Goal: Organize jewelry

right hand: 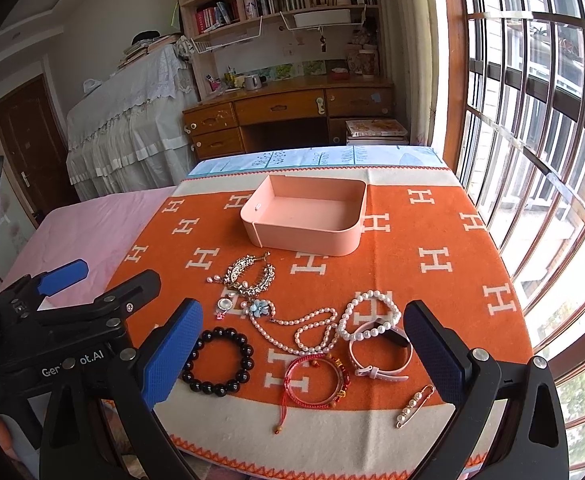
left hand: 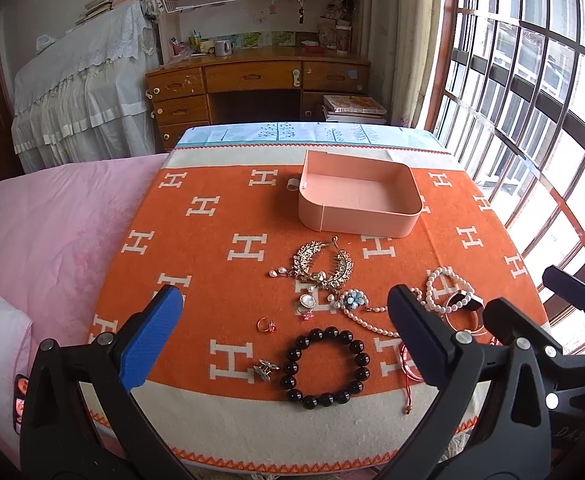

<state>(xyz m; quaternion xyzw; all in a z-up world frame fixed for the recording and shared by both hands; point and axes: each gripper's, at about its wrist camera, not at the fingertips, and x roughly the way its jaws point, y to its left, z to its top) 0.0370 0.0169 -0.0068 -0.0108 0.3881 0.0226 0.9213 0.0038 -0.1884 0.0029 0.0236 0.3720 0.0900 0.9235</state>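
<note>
An empty pink box [left hand: 358,200] [right hand: 306,216] stands toward the far side of the orange H-pattern blanket [left hand: 220,272] [right hand: 432,280]. Jewelry lies in front of it: a gold hair comb [left hand: 324,266] [right hand: 250,274], a black bead bracelet [left hand: 326,362] [right hand: 220,362], a pearl necklace with a blue flower [left hand: 358,308] [right hand: 292,330], a pearl bracelet [right hand: 368,314], a pink watch [right hand: 380,352], a red cord bracelet [right hand: 316,378], a pearl pin [right hand: 414,400] and small rings [left hand: 266,325]. My left gripper [left hand: 284,336] is open above the near jewelry. My right gripper [right hand: 304,358] is open above the bracelets.
The blanket covers a table beside a pink bed [left hand: 44,232]. A barred window [left hand: 532,120] is on the right. A wooden desk [left hand: 252,84] and bookshelf stand behind. The left gripper's body shows at the left in the right wrist view [right hand: 60,320].
</note>
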